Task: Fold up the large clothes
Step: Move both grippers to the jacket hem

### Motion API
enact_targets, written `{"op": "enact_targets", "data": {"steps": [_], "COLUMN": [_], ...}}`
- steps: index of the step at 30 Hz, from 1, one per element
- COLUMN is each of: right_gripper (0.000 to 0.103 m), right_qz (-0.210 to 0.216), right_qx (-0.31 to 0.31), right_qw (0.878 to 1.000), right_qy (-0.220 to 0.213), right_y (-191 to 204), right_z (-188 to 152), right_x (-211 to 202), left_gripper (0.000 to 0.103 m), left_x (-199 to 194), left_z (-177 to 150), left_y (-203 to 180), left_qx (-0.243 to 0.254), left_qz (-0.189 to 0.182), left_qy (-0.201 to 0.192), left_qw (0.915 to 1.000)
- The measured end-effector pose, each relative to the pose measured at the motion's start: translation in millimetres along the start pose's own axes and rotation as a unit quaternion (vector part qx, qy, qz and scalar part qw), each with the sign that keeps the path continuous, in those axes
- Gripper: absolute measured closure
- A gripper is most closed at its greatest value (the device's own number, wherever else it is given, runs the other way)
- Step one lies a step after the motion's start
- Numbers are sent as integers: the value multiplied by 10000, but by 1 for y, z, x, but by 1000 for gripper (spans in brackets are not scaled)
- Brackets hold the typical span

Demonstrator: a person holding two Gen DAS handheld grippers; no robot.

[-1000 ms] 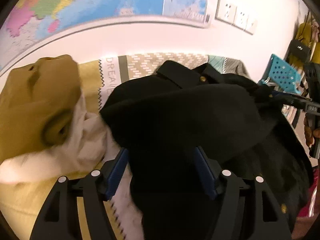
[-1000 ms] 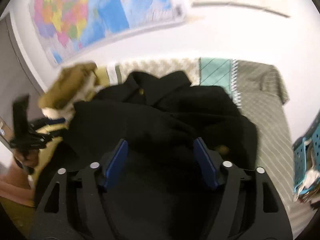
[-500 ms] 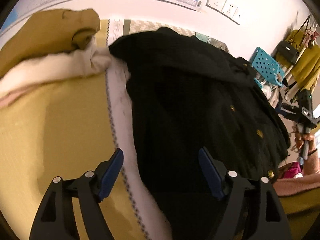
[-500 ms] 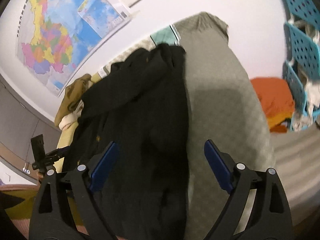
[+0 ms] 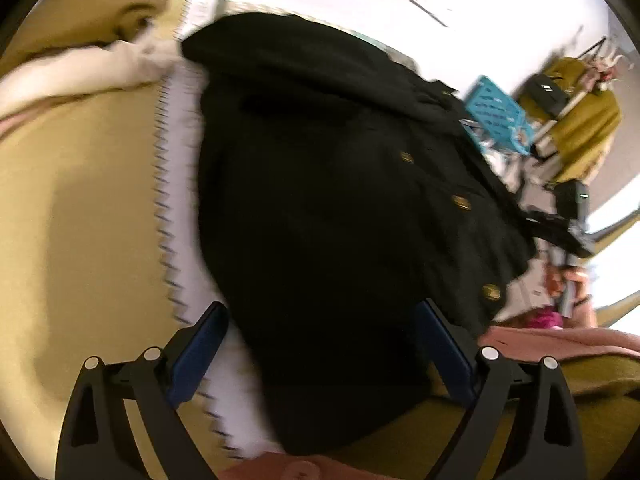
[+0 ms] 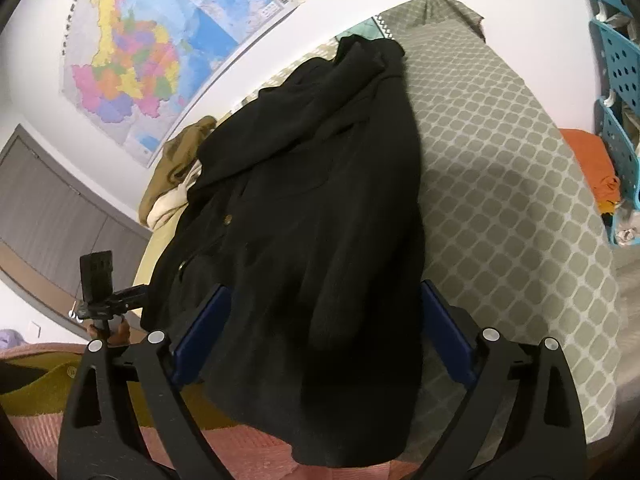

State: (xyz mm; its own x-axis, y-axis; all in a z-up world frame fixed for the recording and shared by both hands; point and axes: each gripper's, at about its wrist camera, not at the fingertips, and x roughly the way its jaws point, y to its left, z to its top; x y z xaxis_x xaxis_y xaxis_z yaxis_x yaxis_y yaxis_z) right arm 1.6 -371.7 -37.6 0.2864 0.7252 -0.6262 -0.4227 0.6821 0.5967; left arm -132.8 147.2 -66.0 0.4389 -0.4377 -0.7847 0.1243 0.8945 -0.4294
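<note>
A thick black woollen coat with brass buttons (image 6: 320, 200) lies rumpled on the grey lattice-patterned bedspread (image 6: 500, 168). Above its hem, the left gripper (image 5: 320, 344) and right gripper (image 6: 320, 328) are opening wide (2 pairs of blue pads, gripping nothing).

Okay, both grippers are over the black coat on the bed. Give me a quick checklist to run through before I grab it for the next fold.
1. left gripper clear of cloth: ok, jaws opening, black coat lies below them, not pinched.
2. right gripper clear of cloth: ok, jaws opening over the coat's hem, pads not pressing.
3. Coat lying flat: not ok, its collar end is bunched.
4. Coat fully on the bed cover: not ok, the hem hangs over the near edge.
5. Room to fold: cannot tell; a tan garment lies close beside the coat.
</note>
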Motion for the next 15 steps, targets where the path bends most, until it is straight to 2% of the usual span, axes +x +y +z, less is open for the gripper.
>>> {"op": "enact_targets", "data": {"steps": [4,6,8,12,14,15], "right_gripper": [10,10,10,7,10,14], "right_qz": [218,197,204,192,301,401], "right_qx": [47,51,51,-78,-86,-90], "right_qw": [9997,9998,9998,9998,9995,9992], "right_qy": [-24,-31,-32,24,39,33], "right_y": [-1,-2,-2,3,3,3], "right_z": [-4,-5,-6,-5,-4,-5], "right_x": [-4,-6,-5,-1,1,0], "left_gripper": [7,7,7,7,12,21], "left_x": [5,4,6,9,11,11], "left_z": [-1,0,1,5,9,10], "left_y": [-2,1,2,-4,-9,-8], "left_qx": [-110,-269,-326,-245,-428,-466], "left_qz": [-365,-550,-608,-481,-518,-588], "left_qy": [74,70,53,73,84,66], "left_qw": [9992,9981,9976,9985,9977,9972]}}
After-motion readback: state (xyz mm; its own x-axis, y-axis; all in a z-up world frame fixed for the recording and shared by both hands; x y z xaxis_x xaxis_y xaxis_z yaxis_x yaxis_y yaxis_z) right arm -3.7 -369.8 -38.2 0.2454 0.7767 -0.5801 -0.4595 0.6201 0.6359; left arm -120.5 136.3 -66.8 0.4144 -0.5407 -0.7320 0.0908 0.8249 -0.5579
